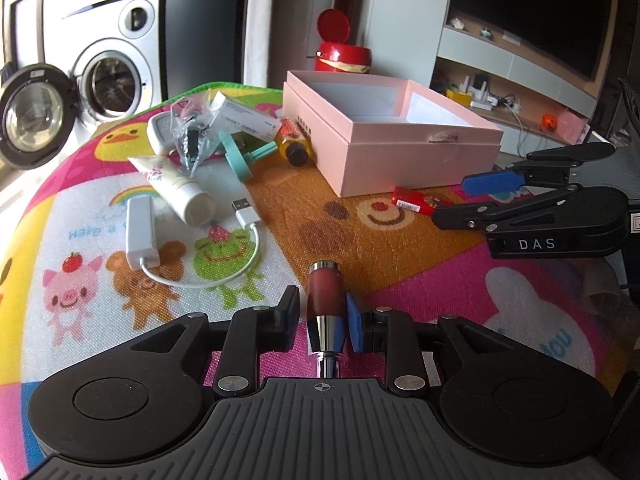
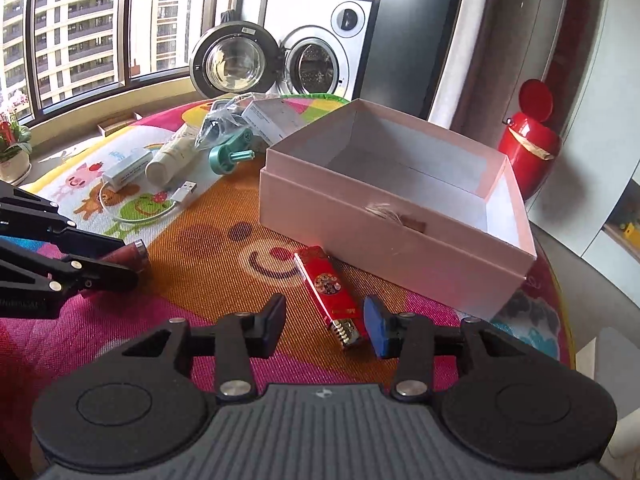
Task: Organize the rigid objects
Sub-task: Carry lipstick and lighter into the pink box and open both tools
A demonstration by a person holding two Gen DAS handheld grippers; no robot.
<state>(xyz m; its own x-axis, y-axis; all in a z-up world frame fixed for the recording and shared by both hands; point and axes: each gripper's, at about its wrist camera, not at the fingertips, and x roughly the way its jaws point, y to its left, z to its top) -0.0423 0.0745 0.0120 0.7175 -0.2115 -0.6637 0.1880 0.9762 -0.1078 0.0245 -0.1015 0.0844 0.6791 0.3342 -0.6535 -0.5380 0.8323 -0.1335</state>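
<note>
A dark red lipstick tube (image 1: 326, 296) with a chrome end lies between the fingers of my left gripper (image 1: 322, 306). The jaws stand open around it, the blue pad close on its right, a gap on its left. My right gripper (image 2: 326, 318) is open over a red flat case (image 2: 330, 294) lying on the mat in front of the open pink box (image 2: 384, 232). The box is empty. The right gripper also shows in the left wrist view (image 1: 448, 198), and the left gripper shows in the right wrist view (image 2: 120, 260).
On the cartoon mat (image 1: 400, 272) behind lie a white USB adapter (image 1: 140, 232), a white tube (image 1: 180, 188), a teal holder (image 1: 244, 156), a plastic bag (image 1: 192, 128), a white carton (image 1: 248, 118) and a small yellow bottle (image 1: 294, 146). A red bin (image 1: 340, 54) stands behind the box.
</note>
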